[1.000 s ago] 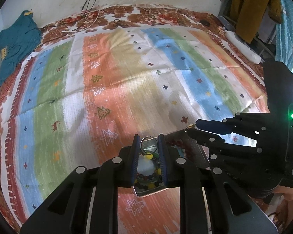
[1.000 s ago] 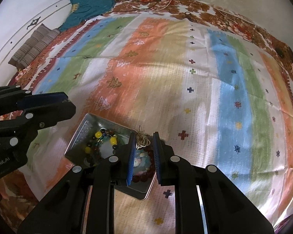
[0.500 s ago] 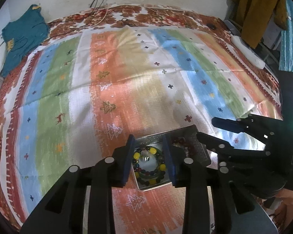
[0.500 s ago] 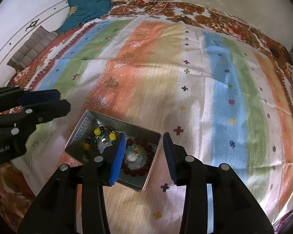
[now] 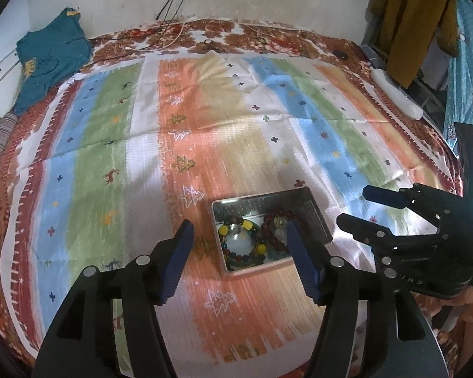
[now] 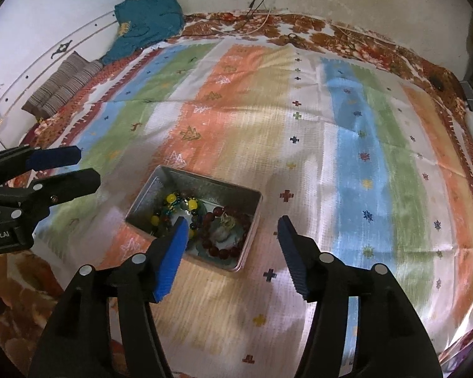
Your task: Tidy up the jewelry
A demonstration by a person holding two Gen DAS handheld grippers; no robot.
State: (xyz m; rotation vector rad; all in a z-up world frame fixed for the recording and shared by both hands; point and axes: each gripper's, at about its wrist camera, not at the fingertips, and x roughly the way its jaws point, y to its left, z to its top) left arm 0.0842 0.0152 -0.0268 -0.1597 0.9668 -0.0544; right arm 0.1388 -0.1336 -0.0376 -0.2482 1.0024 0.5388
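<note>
Both grippers, left gripper (image 5: 239, 252) and right gripper (image 6: 231, 249), have just been opening and hold nothing. Lift straight away; bracelets (image 6: 205, 220) sit in the tin (image 6: 160, 186) at 12 o'clock.

Left wrist view: camera sits behind the left gripper (image 5: 238, 245), looking forward and steeply down along its two fingers, which fill the lower frame. It faces the striped cloth (image 5: 116, 132) and the far wall at the top edge. The metal tin (image 5: 312, 217) lies close, lower centre. The right gripper (image 5: 359, 206) enters at the right edge.

Right wrist view: same arrangement behind the right gripper (image 6: 231, 242), angled steeply down. The tin (image 6: 148, 201) lies close, just left of centre; the left gripper (image 6: 85, 168) enters at the left edge.

Shared: tin, cloth, far wall, and the teal garment (image 5: 50, 53) (image 6: 148, 22) at upper left.
</note>
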